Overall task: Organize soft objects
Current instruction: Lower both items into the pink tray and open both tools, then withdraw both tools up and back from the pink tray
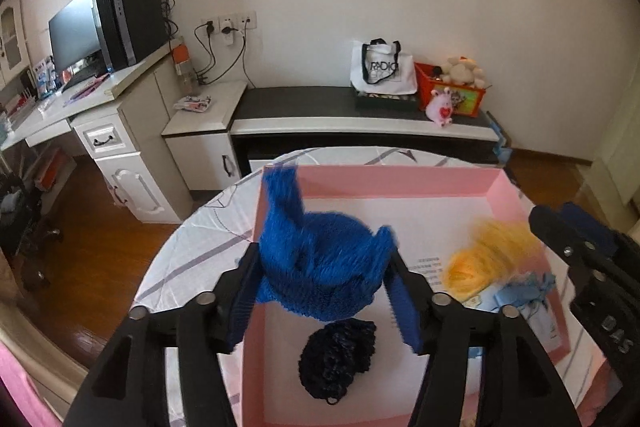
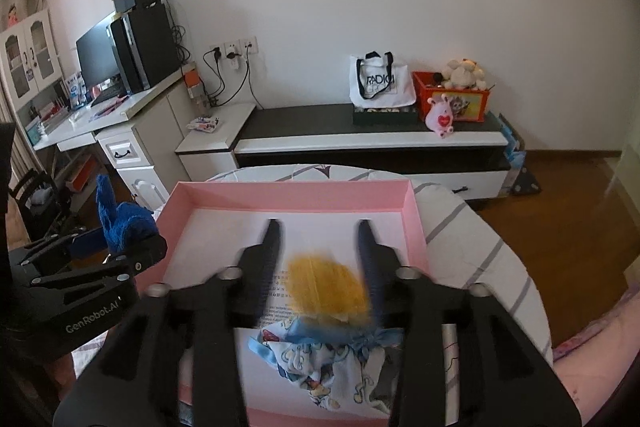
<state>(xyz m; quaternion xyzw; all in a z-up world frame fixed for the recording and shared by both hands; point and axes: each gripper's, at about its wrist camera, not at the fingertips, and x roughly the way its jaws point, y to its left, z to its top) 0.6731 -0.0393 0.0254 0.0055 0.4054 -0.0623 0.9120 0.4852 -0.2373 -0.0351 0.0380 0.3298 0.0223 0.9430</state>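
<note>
Right wrist view: yellow fluffy thing (image 2: 326,285) motion-blurred between right tongs (image 2: 318,227).

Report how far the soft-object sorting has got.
Done: a dark yarn ball and a printed light-blue cloth lie in the pink box. In hand: the blue knit piece sits between the left gripper fingers above the box; the yellow fluffy item lies between the right gripper's open fingers. Left: the blue piece must go in.
</note>
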